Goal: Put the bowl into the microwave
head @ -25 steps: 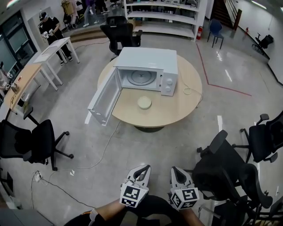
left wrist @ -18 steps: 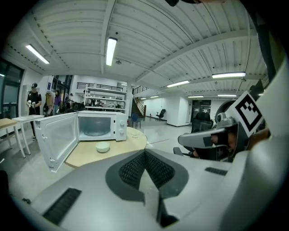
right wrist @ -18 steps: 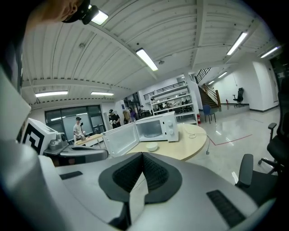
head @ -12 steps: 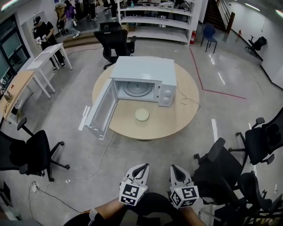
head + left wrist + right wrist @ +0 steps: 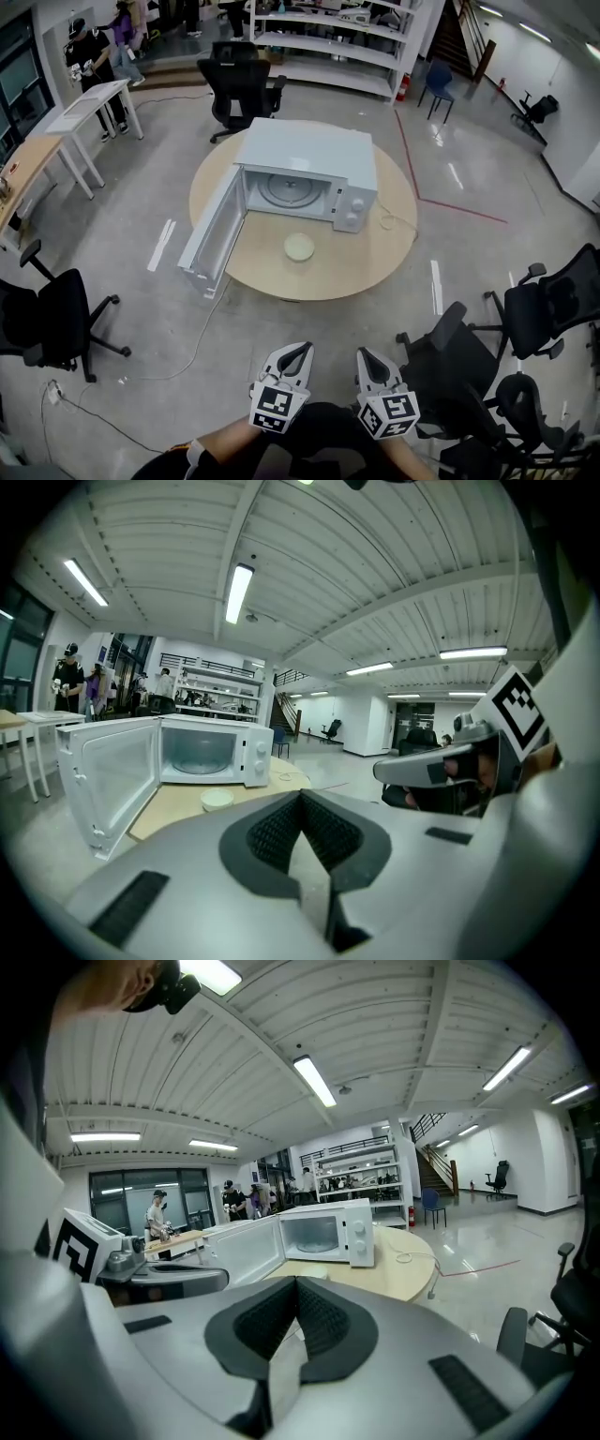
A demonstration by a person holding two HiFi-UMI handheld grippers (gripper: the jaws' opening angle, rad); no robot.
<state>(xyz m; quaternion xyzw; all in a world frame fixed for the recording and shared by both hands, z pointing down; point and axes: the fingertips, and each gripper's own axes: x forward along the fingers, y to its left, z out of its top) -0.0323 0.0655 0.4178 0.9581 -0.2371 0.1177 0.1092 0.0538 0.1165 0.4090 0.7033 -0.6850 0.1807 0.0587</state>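
The left hand-held gripper (image 5: 303, 347) and right hand-held gripper (image 5: 362, 352) are held clenched on nothing, well apart from the round tabletop (image 5: 380, 251). The bowl (image 5: 299, 247) is parked toward the tabletop's near edge, right before the microwave (image 5: 309, 150), whose door (image 5: 214, 234) is swung open.

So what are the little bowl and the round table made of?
The bowl looks like glazed ceramic or plastic: pale cream and smooth, too small to tell which. The table looks like light wood or laminate: even tan top, dull sheen.
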